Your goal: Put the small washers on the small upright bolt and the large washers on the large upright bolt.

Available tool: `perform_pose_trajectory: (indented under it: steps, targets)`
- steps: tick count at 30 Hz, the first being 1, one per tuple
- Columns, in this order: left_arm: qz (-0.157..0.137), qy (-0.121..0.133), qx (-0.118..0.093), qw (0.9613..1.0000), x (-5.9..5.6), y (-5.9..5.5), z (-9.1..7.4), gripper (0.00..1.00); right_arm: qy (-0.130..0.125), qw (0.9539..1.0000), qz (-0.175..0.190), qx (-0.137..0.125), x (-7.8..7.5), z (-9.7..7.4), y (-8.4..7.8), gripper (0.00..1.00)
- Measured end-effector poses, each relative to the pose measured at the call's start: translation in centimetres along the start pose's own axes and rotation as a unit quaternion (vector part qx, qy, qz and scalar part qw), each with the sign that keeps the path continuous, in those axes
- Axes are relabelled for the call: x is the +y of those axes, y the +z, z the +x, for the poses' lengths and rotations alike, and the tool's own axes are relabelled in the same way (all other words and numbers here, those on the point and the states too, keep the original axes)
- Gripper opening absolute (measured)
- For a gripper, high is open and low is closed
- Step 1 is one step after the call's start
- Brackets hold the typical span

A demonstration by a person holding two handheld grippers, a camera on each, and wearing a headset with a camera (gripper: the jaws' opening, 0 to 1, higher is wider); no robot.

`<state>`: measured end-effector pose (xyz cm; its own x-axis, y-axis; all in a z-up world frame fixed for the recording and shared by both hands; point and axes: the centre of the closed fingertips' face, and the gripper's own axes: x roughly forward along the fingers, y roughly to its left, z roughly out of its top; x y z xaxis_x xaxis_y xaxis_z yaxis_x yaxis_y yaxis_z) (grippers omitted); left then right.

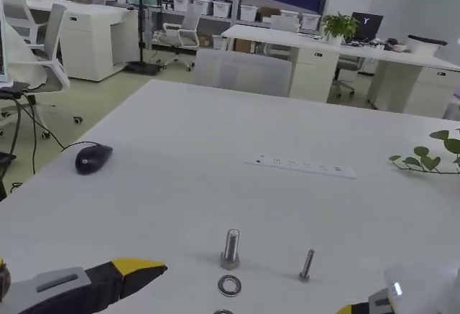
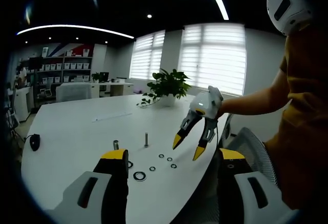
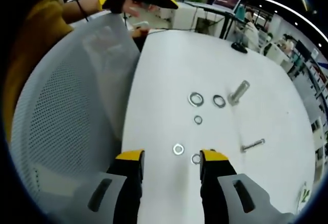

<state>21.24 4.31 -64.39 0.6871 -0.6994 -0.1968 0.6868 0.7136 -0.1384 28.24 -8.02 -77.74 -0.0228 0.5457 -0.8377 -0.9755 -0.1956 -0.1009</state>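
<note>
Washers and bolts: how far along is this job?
Nothing is done yet: the large bolt and small bolt stand bare. Nothing is in hand: the left gripper and right gripper are open and empty. Left to do: every washer. The large washers and small washers all lie loose on the table.

Nothing legible except a pale "Y" on the far monitor
</note>
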Motion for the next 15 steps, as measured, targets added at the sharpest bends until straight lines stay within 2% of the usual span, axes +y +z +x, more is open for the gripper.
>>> perform_pose_trajectory:
  steps: [3,7,10,15]
  targets:
    - [-0.001,-0.001,-0.001,1.0000,0.0,0.0,0.0,0.70,0.008,0.9996,-0.017,0.022,0.0,0.9,-0.3,0.44]
    - [-0.002,0.002,-0.003,1.0000,0.0,0.2,0.0,0.70,0.025,0.9986,-0.024,0.040,0.4,2.0,-0.4,0.43]
    - [-0.002,0.002,-0.005,1.0000,0.0,0.3,0.0,0.70,0.035,0.9969,-0.037,0.060,0.7,2.9,-0.7,0.41]
    - [0.000,0.002,-0.008,1.0000,-0.1,0.5,-0.1,0.70,0.046,0.9928,-0.065,0.090,0.6,3.4,-1.2,0.38]
